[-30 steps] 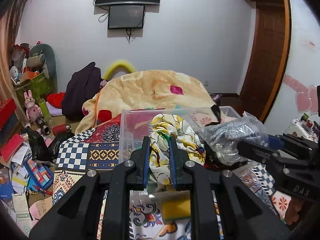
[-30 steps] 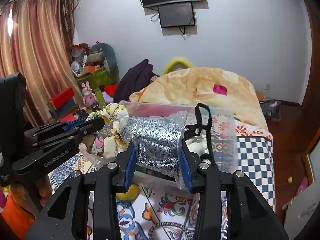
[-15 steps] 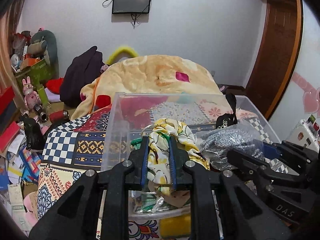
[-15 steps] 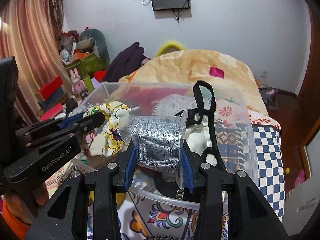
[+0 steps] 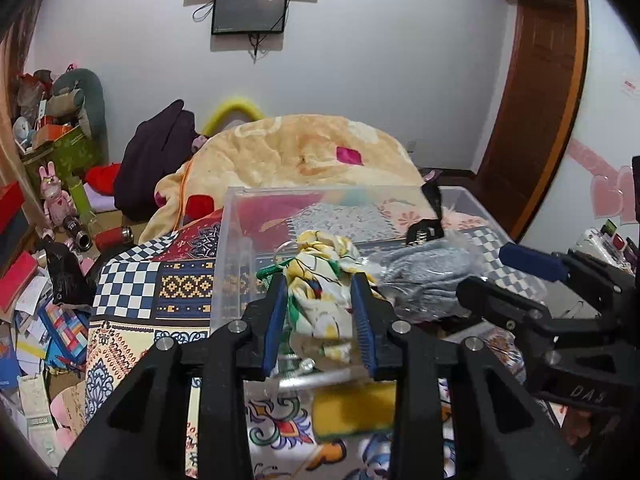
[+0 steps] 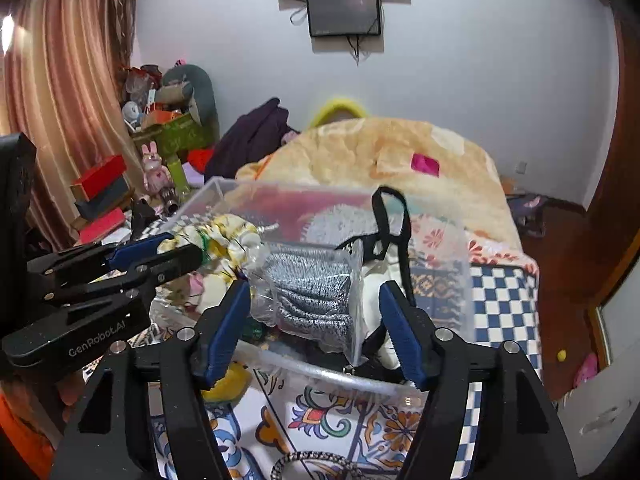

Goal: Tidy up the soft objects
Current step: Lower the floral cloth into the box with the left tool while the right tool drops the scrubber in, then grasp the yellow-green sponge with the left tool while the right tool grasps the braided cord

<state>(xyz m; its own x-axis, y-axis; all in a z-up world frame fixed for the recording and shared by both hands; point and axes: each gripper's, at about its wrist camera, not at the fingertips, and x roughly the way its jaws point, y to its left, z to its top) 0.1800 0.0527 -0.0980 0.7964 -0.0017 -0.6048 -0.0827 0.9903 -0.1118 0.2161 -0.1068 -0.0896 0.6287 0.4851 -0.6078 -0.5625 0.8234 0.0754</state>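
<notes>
A clear plastic bin [image 5: 232, 248] stands on the patterned bed cover. My left gripper [image 5: 320, 320] has opened over the bin's near left part; the yellow floral cloth [image 5: 320, 276] lies between its spread fingers, inside the bin. My right gripper [image 6: 316, 320] is open wide; the grey knit item in a clear bag [image 6: 316, 288] rests in the bin between its fingers. The bin also shows in the right wrist view [image 6: 460, 248], and the floral cloth [image 6: 228, 236] lies to the left there. A black strap [image 6: 392, 216] rises from the bin.
A yellow sponge [image 5: 352, 408] lies on the cover in front of the bin. A braided ring [image 6: 312, 464] lies near the front edge. An orange blanket [image 5: 300, 152] is heaped behind. Clutter, boxes and toys [image 5: 56, 196] fill the floor at left.
Both grippers moved forward and down into the bin, then opened. The floral cloth and the bagged grey knit were let go and now rest inside the bin.
</notes>
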